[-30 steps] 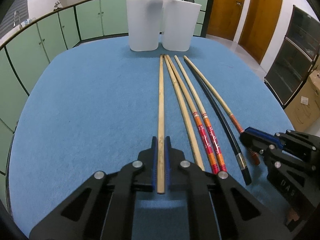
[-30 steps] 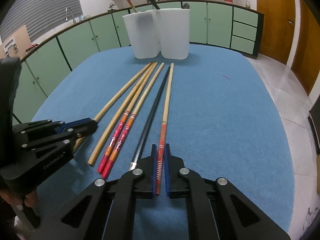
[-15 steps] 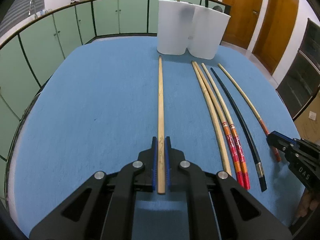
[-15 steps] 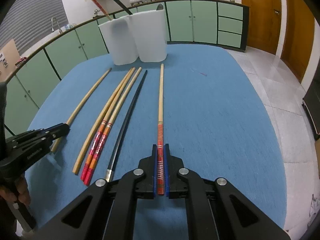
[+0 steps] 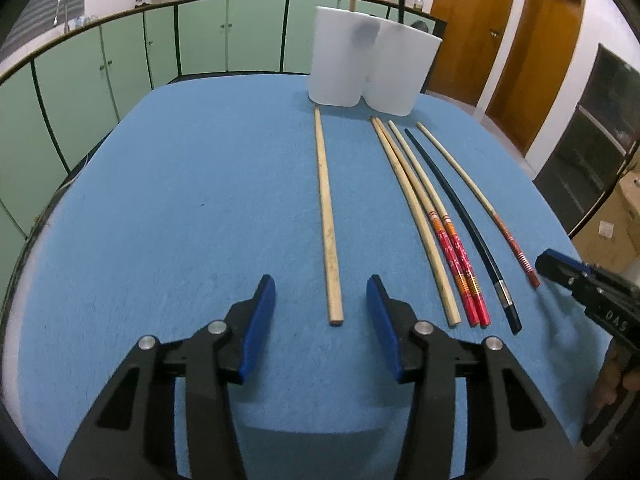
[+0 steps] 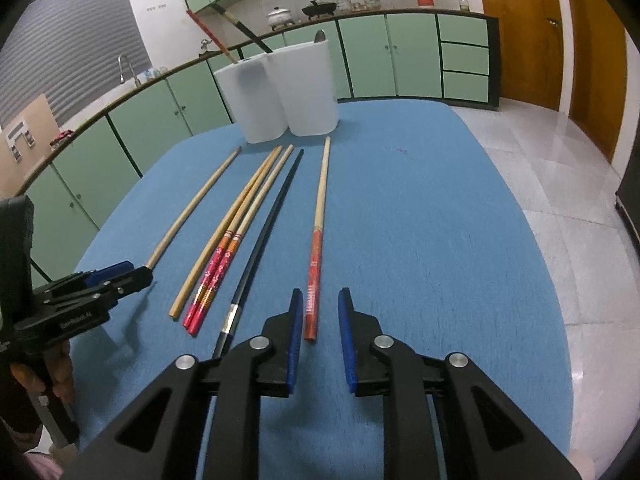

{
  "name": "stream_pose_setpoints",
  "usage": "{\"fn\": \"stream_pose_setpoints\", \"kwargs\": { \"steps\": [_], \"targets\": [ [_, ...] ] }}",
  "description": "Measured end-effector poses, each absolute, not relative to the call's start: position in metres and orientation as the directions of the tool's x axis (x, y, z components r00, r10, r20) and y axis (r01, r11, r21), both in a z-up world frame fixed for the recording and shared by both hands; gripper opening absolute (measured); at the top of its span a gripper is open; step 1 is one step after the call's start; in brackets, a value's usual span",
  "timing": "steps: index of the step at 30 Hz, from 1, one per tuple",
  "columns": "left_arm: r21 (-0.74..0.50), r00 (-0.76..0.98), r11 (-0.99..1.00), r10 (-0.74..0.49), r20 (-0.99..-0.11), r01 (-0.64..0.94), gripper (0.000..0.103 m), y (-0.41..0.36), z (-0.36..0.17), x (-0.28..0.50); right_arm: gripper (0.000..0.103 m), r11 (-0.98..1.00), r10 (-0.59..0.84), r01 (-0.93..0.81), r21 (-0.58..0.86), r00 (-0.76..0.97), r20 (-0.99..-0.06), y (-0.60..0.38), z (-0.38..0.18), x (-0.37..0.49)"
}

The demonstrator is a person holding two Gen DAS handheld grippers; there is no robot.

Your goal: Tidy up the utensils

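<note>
Chopsticks lay loose on the blue table (image 5: 168, 208): left gripper (image 5: 320, 312) opening around a plain one (image 5: 326, 208), right gripper (image 6: 319, 332) opening around a red-handled one (image 6: 316, 248).

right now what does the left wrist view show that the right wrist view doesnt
Only the left wrist view: a cardboard box by a dark cabinet at right, and the left tongs up close, opening, the plain wooden chopstick lying free between them.

Only the right wrist view: a grey roller shutter, tiled floor, and the right tongs opening around the red-handled chopstick.

Both: blue table, two white holders, six chopsticks, green cabinets.
</note>
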State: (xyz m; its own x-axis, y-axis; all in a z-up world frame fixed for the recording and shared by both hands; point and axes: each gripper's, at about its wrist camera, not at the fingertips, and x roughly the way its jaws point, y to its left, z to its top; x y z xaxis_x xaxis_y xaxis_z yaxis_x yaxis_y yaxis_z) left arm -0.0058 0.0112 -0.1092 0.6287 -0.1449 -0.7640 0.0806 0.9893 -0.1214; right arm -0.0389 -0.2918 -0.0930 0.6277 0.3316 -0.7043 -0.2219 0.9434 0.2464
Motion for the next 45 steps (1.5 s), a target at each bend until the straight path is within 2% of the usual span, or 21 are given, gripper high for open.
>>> {"fn": "stream_pose_setpoints", "kwargs": {
  "steps": [8,12,19,34,36,38,40,42,45],
  "targets": [
    [-0.056,0.623,0.994,-0.1,-0.776,0.09,0.044,0.001,-0.11,-0.004,0.018,0.937,0.348,-0.239,0.254,0.601,-0.719,-0.288,-0.098,-0.036],
    [-0.021,0.621,0.995,-0.077,-0.78,0.097,0.041,-0.003,-0.111,-0.005,0.018,0.937,0.347,-0.248,0.246,0.595,-0.725,-0.285,-0.1,-0.037],
    [0.001,0.623,0.995,-0.063,-0.78,0.102,0.034,-0.006,-0.111,-0.006,0.018,0.944,0.319,-0.272,0.189,0.594,-0.738,-0.274,-0.099,-0.04],
    [0.012,0.622,0.995,-0.052,-0.782,0.099,0.032,-0.007,-0.111,-0.007,0.018,0.946,0.308,-0.275,0.171,0.6,-0.738,-0.275,-0.1,-0.046],
    [0.015,0.622,0.995,-0.051,-0.781,0.1,0.029,-0.009,-0.111,-0.007,0.017,0.946,0.307,-0.273,0.172,0.598,-0.74,-0.275,-0.1,-0.045],
    [0.015,0.622,0.994,-0.056,-0.781,0.109,0.021,-0.011,-0.11,-0.008,0.015,0.948,0.298,-0.273,0.161,0.597,-0.744,-0.274,-0.1,-0.045],
    [0.017,0.622,0.993,-0.06,-0.781,0.117,0.016,-0.014,-0.111,-0.008,0.007,0.95,0.291,-0.271,0.153,0.598,-0.747,-0.273,-0.1,-0.044],
    [0.012,0.62,0.992,-0.067,-0.781,0.123,0.009,-0.016,-0.111,-0.008,0.007,0.951,0.291,-0.269,0.155,0.598,-0.747,-0.273,-0.1,-0.044],
    [0.012,0.62,0.993,-0.066,-0.782,0.12,0.007,-0.017,-0.11,-0.008,0.007,0.952,0.286,-0.268,0.148,0.602,-0.746,-0.273,-0.099,-0.045]
  ]
}}
